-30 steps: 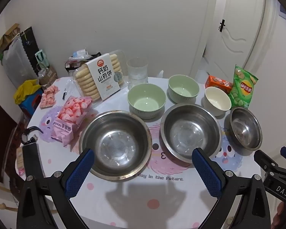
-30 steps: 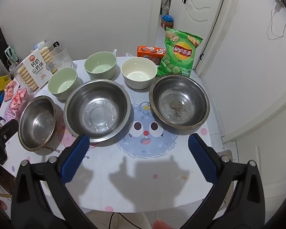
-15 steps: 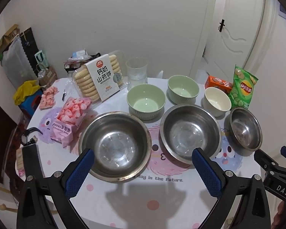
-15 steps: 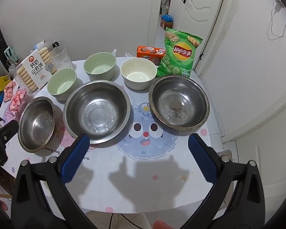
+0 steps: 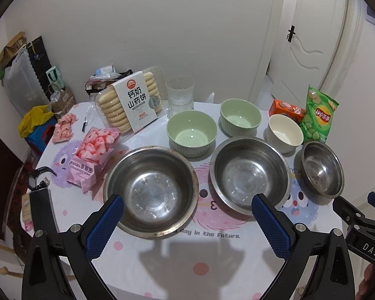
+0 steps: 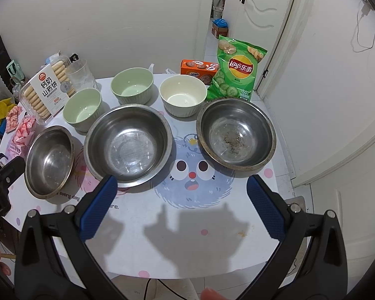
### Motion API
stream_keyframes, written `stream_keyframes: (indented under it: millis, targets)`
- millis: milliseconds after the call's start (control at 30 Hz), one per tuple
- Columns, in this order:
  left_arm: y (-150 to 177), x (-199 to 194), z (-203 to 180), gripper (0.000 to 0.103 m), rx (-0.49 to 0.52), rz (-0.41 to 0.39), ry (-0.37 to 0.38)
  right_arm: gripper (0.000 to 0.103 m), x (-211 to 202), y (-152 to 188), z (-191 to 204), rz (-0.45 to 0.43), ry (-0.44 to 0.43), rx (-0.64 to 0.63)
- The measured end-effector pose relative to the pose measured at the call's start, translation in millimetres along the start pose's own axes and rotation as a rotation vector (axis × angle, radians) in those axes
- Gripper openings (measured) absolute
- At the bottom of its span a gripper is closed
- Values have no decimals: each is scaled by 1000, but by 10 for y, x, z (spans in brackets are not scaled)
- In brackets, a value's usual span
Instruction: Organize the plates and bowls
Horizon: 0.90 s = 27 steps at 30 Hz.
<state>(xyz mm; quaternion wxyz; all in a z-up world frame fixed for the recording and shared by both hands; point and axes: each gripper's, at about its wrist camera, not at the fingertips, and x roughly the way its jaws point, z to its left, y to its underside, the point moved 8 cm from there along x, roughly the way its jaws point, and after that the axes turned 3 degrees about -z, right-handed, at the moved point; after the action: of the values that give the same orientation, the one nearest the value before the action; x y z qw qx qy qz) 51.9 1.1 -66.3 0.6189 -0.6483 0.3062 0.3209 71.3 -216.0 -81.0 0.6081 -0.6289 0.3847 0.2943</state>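
Three steel bowls stand in a row on the table: left [image 5: 150, 190], middle [image 5: 250, 172] and right [image 5: 322, 168]. Behind them are two green ceramic bowls [image 5: 191, 132] [image 5: 240, 117] and a cream bowl [image 5: 285, 132]. My left gripper [image 5: 186, 200] hangs open over the near edge, in front of the left and middle steel bowls, holding nothing. My right gripper [image 6: 182, 180] is open and holds nothing, between the middle steel bowl [image 6: 127, 143] and the speckled right one [image 6: 236, 133]. The third steel bowl [image 6: 50, 161] lies to its left.
Snacks line the back: a biscuit pack [image 5: 132, 100], a glass [image 5: 180, 92], a pink candy bag [image 5: 92, 155], an orange box [image 5: 285, 108] and a green chips bag [image 5: 317, 115]. A watch [image 5: 37, 177] lies at the left edge. A white door [image 6: 260, 25] stands behind.
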Motion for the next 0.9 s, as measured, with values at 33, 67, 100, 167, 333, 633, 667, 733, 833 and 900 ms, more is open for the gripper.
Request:
stream_keyframes:
  millis: [33,67,100,167,333,633,667,733,833,900]
  targets:
    - [-5,4,2,103,1,0,-1,103,-2,6,-5,0,-1,1]
    - [-1,0,0,103,1,0,-2,103,-2,6,-6,-1,0,1]
    - [-1,0,1,103,1,0,-2,103,-2,11,-11,-1,1,1]
    - [-8,7,4,103,-2,1,-1,103,0,13,-15,0,1,2]
    - [-6,2,1,103,2,-1,-2,103,2,17,-18,0,0,2]
    - [-1,-3,-2,103,2,-1,-3,103,-2,25,-27,2,1,1]
    - [-1,-3,-2,103,2,-2,-3,103,-2,25,-28,1,1,1]
    - [-1,-3,-2,103,3,-2,-4,103,-2,26,-30,2,0,1]
    - [-1,-4,-2,103,3,-3,-3,103,-3,32,-33,3,0,1]
    - [-1,-4,-2,103,3,-3,-3,103,-2,27,-31,2,0,1]
